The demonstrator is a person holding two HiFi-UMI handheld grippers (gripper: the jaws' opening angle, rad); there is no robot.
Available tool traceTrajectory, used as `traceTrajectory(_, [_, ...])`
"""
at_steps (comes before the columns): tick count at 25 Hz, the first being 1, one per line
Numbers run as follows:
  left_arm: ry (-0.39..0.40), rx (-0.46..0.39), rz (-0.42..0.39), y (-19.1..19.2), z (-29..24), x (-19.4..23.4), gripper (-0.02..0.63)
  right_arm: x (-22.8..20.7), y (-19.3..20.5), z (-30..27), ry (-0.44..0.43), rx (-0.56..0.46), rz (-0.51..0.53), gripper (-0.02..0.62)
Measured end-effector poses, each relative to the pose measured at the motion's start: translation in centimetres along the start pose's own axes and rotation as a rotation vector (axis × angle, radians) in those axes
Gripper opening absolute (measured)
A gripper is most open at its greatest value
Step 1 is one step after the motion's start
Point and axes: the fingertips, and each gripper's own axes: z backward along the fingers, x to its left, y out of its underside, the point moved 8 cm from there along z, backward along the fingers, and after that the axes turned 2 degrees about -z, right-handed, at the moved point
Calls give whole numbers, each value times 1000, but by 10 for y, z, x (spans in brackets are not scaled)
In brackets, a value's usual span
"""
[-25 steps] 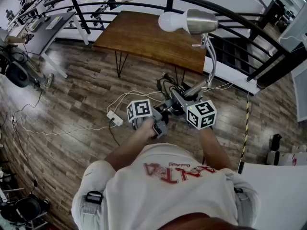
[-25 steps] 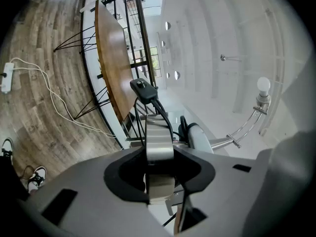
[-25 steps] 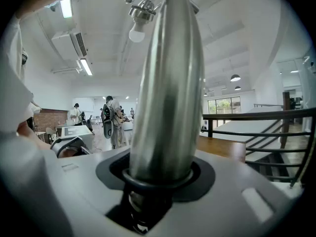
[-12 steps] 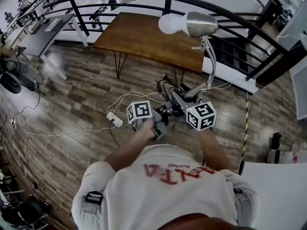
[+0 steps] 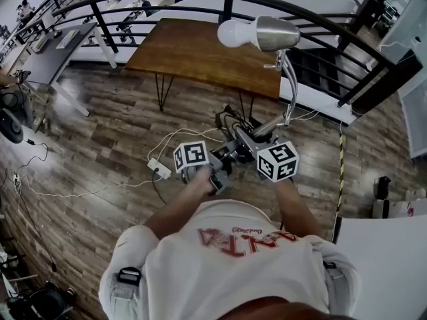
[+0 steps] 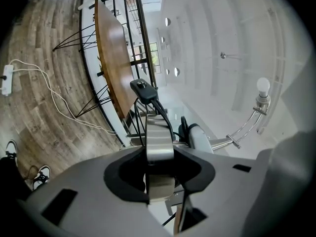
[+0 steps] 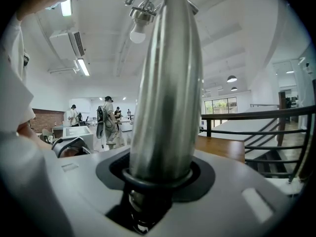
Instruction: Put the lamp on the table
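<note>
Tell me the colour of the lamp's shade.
Silver metal shade, clearest in the head view.

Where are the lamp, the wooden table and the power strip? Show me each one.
lamp (image 5: pixel 277 33): head view, on its metal shade.
wooden table (image 5: pixel 200 52): head view, on its bare top.
power strip (image 5: pixel 160 170): head view, on its white body.

Left gripper (image 5: pixel 220 160), right gripper (image 5: pixel 248 141), side by side, both clamped

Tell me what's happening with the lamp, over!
Left hand-held gripper shut on lamp base; right hand-held gripper shut on its stem. Lamp airborne, short of wooden table. Power strip on floor below.
</note>
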Motion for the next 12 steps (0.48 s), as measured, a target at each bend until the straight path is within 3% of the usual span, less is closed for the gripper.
traceTrajectory(12, [8, 90, -29, -21, 38, 13, 147, 40, 9, -20, 88, -34, -24, 195])
